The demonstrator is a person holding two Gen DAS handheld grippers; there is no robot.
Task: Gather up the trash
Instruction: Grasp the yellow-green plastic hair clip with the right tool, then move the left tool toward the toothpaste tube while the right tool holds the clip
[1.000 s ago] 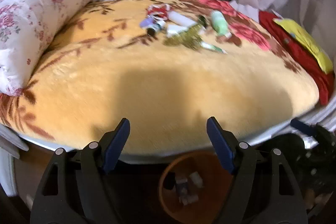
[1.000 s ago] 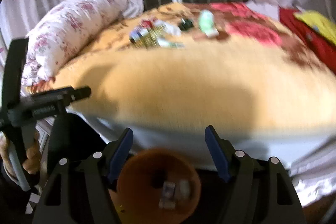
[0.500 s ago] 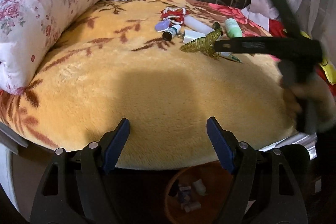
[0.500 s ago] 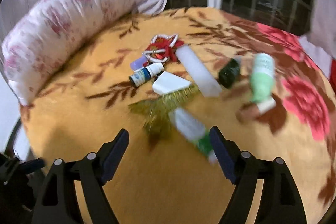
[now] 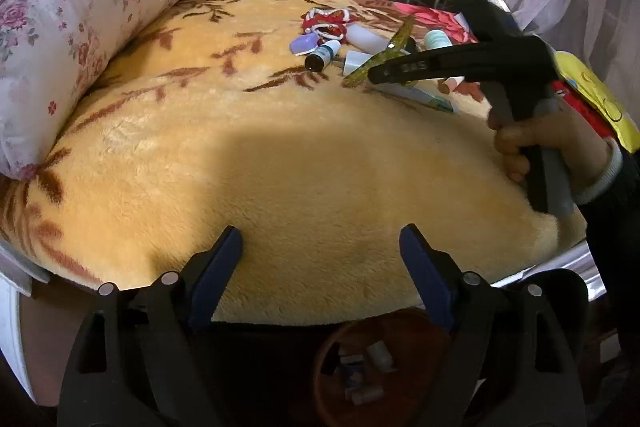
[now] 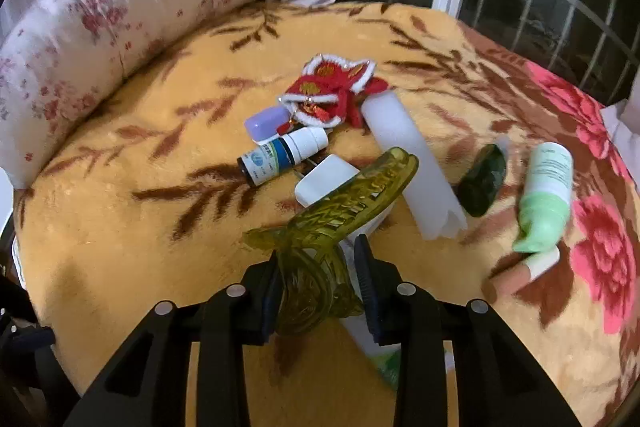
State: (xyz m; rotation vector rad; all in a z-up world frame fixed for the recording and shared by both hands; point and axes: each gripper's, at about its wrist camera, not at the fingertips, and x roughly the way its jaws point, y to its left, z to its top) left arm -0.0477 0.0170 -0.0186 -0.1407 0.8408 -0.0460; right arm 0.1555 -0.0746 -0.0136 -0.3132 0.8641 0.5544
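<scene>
An olive-green see-through hair clip sits between the pads of my right gripper, whose jaws are closing on it; it stands tilted up off the yellow blanket. From the left wrist view, the right gripper reaches into the trash pile with the hair clip at its tip. Around it lie a small dropper bottle, a white tube and a green tube. My left gripper hovers at the bed's near edge, jaws opening, nothing between them. A brown basket sits below it.
A floral bolster runs along the bed's left side. Red and yellow cloth lies at the right edge. A red pouch, a purple cap and a dark green piece are in the pile. A person's hand grips the right tool.
My right gripper swept from above the basket to the pile on the bed and its jaws narrowed around the hair clip. The left gripper stayed near the bed's edge.
</scene>
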